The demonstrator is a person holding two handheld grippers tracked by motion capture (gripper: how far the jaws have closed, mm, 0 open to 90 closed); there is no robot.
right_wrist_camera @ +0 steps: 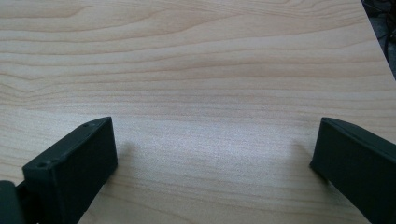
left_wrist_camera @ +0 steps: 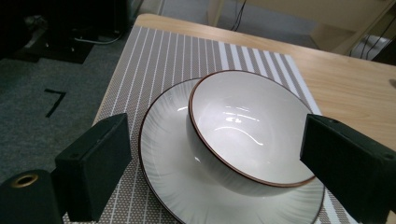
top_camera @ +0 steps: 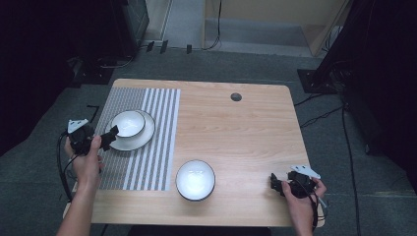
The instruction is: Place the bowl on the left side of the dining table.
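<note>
A white bowl [top_camera: 128, 123] with a thin brown rim sits in a white plate [top_camera: 142, 137] on a grey striped placemat [top_camera: 147, 162] at the table's left. My left gripper [top_camera: 109, 136] is open just left of the plate, its jaws facing the bowl [left_wrist_camera: 247, 130] and plate [left_wrist_camera: 163, 154] with nothing between them. A second bowl [top_camera: 195, 180], white inside and dark outside, stands on bare wood near the front edge. My right gripper [top_camera: 275, 184] is open at the front right, low over bare tabletop [right_wrist_camera: 210, 93].
The wooden table [top_camera: 246, 128] has a round cable hole [top_camera: 236, 97] at the back. Cables [top_camera: 319, 115] and dark equipment stands lie on the grey carpet around it. Black curtains hang on both sides.
</note>
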